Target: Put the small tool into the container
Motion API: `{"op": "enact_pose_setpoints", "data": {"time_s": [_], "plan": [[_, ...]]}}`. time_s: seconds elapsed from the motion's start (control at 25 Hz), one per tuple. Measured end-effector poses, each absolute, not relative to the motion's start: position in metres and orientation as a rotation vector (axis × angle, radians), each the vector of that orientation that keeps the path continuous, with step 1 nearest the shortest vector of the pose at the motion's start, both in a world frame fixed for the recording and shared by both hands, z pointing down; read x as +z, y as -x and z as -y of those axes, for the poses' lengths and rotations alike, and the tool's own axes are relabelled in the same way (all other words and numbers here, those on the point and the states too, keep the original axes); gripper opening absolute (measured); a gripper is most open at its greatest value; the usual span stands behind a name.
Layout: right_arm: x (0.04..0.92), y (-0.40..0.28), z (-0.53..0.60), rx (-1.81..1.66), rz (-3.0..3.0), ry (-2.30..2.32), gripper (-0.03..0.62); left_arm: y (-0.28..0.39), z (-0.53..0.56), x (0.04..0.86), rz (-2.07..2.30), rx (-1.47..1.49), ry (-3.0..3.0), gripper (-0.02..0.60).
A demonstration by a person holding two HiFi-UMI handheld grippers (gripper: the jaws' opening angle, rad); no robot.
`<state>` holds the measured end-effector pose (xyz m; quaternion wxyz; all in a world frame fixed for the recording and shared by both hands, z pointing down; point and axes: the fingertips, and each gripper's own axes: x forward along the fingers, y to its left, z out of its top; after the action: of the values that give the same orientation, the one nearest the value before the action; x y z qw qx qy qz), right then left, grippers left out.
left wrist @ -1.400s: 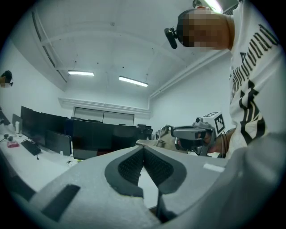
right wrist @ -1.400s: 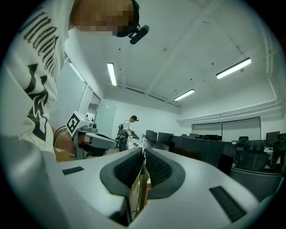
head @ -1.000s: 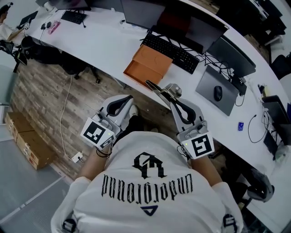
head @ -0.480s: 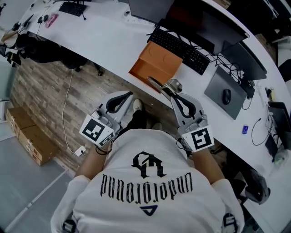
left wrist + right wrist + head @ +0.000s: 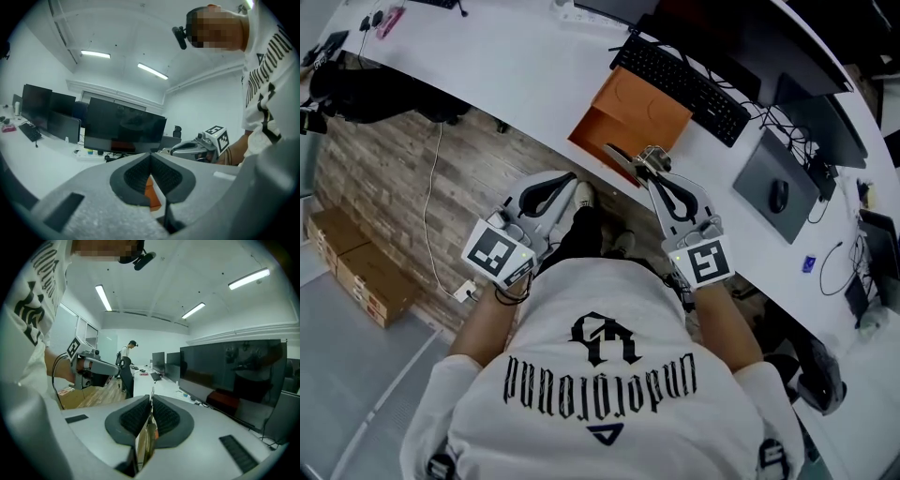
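Note:
An open orange box lies at the near edge of the white desk. My right gripper is shut on a thin metallic tool, which sticks out towards the box's near corner, just short of it. In the right gripper view the tool is pinched edge-on between the dark pads of that gripper. My left gripper hangs over the wooden floor to the left, away from the box. Its jaws meet at the tips with nothing between them; the orange box shows through the gap below.
A black keyboard sits right behind the box, with dark monitors beyond it. A grey pad with a mouse and cables lie to the right. Cardboard boxes stand on the floor at the left. A person stands far off by the desk.
Both grippers have moved towards the desk and sunk a little. The tool's tip is now closer to the orange box's near corner. Both grips look unchanged.

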<state>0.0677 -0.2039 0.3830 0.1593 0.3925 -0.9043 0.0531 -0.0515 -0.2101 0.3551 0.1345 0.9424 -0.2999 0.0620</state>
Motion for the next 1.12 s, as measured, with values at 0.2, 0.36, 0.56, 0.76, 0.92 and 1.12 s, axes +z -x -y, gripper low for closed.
{"op": "enact_pose_setpoints", "data": {"time_s": [0.2, 0.36, 0.56, 0.76, 0.92, 1.12], "plan": [[0.418, -0.061, 0.229, 0.252, 2.573, -1.113, 0.032, 0.059, 0.23, 0.384, 0.858, 0.216, -2.694, 0.014], [0.446, -0.054, 0.243, 0.294, 2.553, -1.077, 0.032, 0.064, 0.241, 0.407, 0.845, 0.244, -2.664, 0.014], [0.478, -0.044, 0.256, 0.35, 2.524, -1.051, 0.031, 0.066, 0.253, 0.427, 0.818, 0.262, -2.643, 0.014], [0.51, -0.036, 0.267, 0.408, 2.491, -1.042, 0.031, 0.072, 0.261, 0.448, 0.795, 0.276, -2.616, 0.014], [0.539, -0.03, 0.275, 0.444, 2.467, -1.022, 0.031, 0.074, 0.264, 0.466, 0.782, 0.295, -2.588, 0.014], [0.57, -0.026, 0.281, 0.487, 2.444, -1.0, 0.031, 0.076, 0.271, 0.487, 0.772, 0.313, -2.556, 0.014]]}}
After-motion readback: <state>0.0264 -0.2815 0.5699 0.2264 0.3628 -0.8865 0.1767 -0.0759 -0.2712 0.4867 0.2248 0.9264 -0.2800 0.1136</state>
